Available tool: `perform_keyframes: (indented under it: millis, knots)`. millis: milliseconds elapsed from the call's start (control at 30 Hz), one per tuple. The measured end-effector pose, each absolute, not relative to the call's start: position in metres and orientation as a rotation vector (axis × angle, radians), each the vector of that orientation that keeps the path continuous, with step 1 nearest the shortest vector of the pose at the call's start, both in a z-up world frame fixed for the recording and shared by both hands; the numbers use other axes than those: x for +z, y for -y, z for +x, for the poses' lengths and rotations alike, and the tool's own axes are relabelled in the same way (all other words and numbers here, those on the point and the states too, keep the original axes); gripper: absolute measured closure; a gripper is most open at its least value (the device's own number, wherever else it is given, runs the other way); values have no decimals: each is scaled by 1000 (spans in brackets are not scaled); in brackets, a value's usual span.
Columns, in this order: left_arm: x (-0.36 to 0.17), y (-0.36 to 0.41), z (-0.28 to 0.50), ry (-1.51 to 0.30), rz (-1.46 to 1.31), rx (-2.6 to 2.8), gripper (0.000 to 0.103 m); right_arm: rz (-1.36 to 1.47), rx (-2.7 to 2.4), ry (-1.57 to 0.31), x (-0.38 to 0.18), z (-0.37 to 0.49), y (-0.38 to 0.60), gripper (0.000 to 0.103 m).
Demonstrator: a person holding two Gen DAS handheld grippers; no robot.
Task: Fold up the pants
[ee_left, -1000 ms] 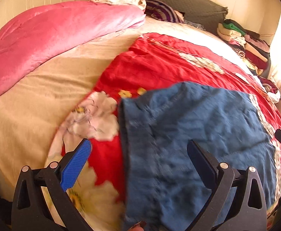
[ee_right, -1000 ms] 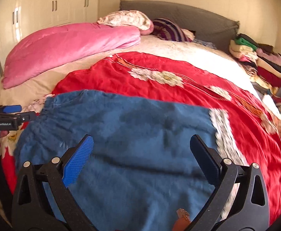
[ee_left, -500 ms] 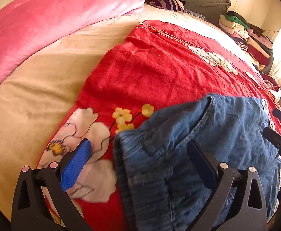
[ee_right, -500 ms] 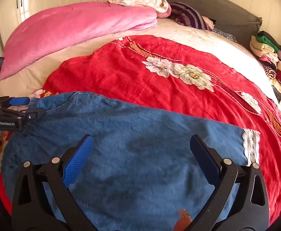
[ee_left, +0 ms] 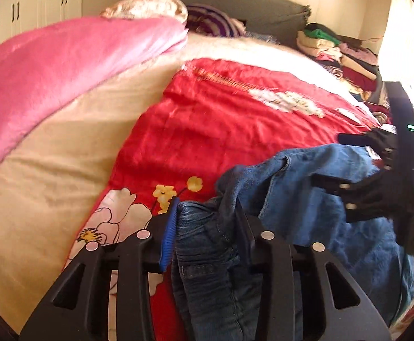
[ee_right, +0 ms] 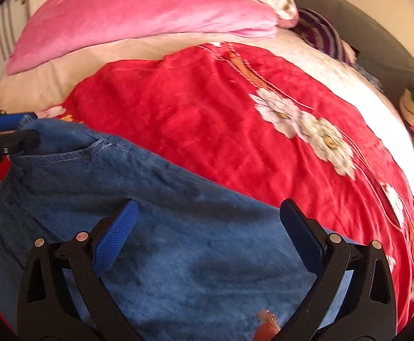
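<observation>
Blue denim pants (ee_left: 306,187) lie across the near part of a red floral blanket (ee_left: 221,119) on the bed. My left gripper (ee_left: 207,207) is at the waistband's corner. Its jaws are closing, and bunched denim fills the narrow gap and touches both pads. In the right wrist view this gripper (ee_right: 8,133) shows at the far left, holding that same corner of the pants (ee_right: 178,227). My right gripper (ee_right: 208,207) hangs open just above the middle of the fabric, with nothing pinched. It also shows in the left wrist view as a black gripper (ee_left: 349,190) over the pants' right side.
A pink quilt (ee_left: 65,65) lies along the left of the bed on a beige sheet (ee_left: 50,170). Pillows (ee_left: 150,8) and a grey headboard (ee_left: 249,2) are at the far end. A stack of folded clothes (ee_left: 337,54) sits at the far right.
My left jaws have gone from wide open to narrow around the waistband corner, which is now bunched and raised. My right gripper has moved lower over the pants and rolled.
</observation>
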State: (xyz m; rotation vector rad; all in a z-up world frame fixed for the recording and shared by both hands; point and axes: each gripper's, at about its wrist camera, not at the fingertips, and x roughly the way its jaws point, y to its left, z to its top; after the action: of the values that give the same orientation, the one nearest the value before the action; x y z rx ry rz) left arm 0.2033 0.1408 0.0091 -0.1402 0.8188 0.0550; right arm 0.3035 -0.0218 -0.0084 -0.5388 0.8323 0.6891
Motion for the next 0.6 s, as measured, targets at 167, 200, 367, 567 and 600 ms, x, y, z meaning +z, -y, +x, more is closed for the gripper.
perform_keyframes:
  millis: [167,200,367,567,600]
  knots:
    - [23,-128,180,-755,-114,23,69,-600,754,-738,-2,294,11,13]
    - [25,-126,176,-745,-117,16,70,-627,767,-716,-2,292,8,25]
    - [25,-122,168,-726,-96,30,70,-622,880,-770,-3,284,8,93]
    - [26,-127,157,-704,-99,34,69,-493,928,-693,30,246,50,98]
    - [26,-126,154,-698,-99,27,69,-458,928,-691,37,236,61,98]
